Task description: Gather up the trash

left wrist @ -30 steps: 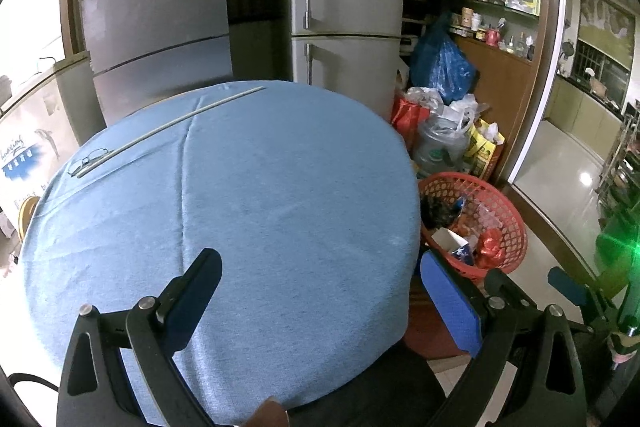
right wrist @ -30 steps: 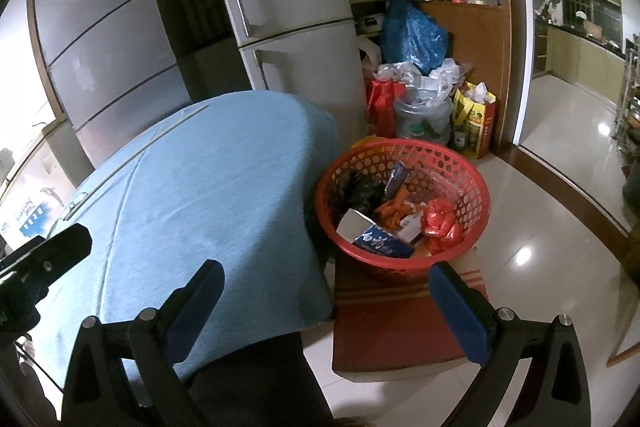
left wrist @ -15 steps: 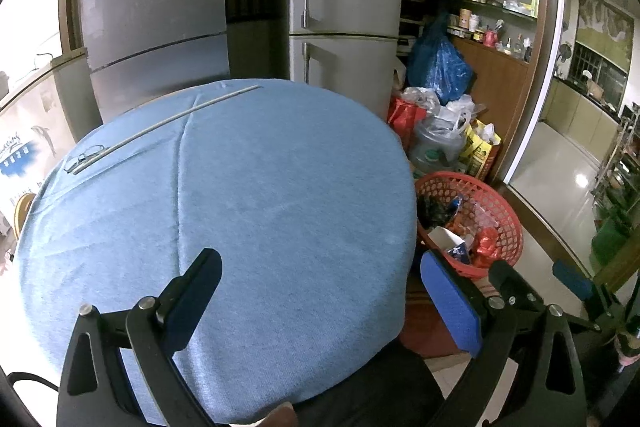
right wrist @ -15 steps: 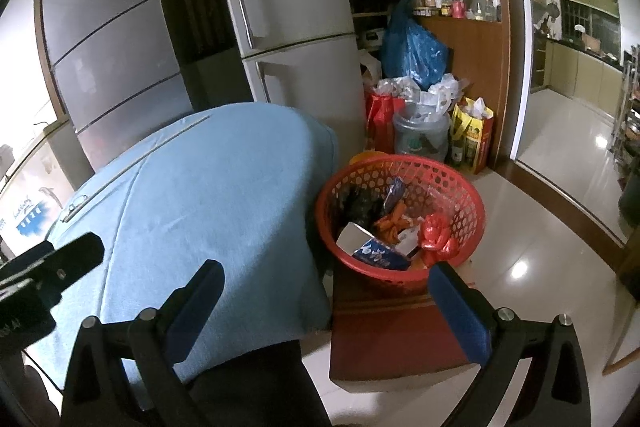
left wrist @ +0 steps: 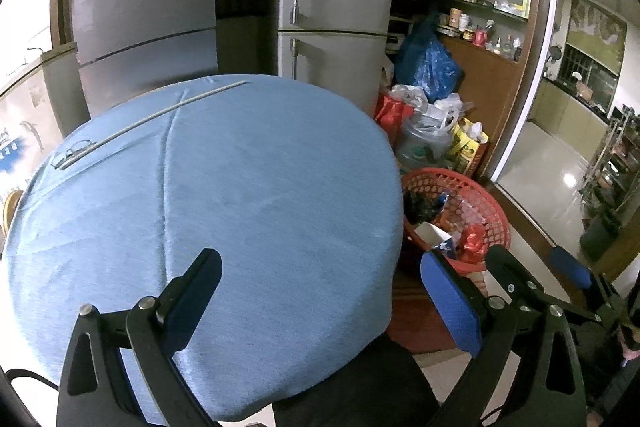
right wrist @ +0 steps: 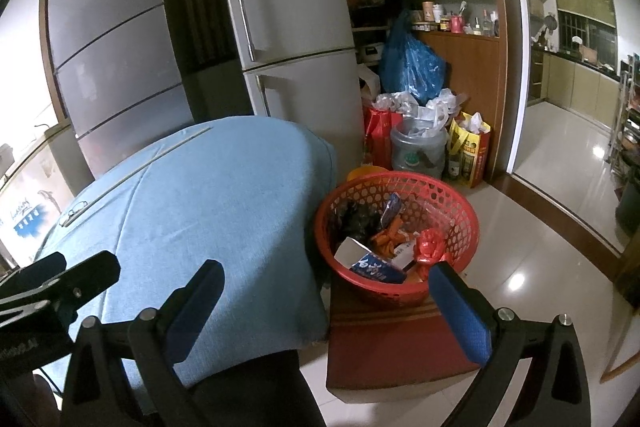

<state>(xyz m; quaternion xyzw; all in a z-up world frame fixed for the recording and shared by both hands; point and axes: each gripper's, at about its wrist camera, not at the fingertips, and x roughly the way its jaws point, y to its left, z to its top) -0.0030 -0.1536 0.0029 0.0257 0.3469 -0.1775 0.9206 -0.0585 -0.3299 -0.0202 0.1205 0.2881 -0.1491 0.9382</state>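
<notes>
A red mesh basket [right wrist: 460,215] holding wrappers, a white-and-blue carton [right wrist: 370,263] and crumpled red trash [right wrist: 430,245] stands on a low red stool [right wrist: 384,343] right of the round table. It also shows in the left wrist view [left wrist: 486,201]. My left gripper [left wrist: 320,291] is open and empty over the near edge of the blue tablecloth [left wrist: 220,195]. My right gripper [right wrist: 326,301] is open and empty, above the gap between the table and the basket. No trash shows on the cloth.
A thin grey rod [left wrist: 152,115] and a pair of glasses [left wrist: 70,153] lie at the table's far left. Two grey fridges [right wrist: 288,27] stand behind. Bags [right wrist: 412,67], a water jug [right wrist: 418,147] and shelves crowd the back right. Glossy floor [right wrist: 560,195] lies to the right.
Both grippers have drawn back and risen a little, so the basket and table look smaller and farther. Both stay open and empty.
</notes>
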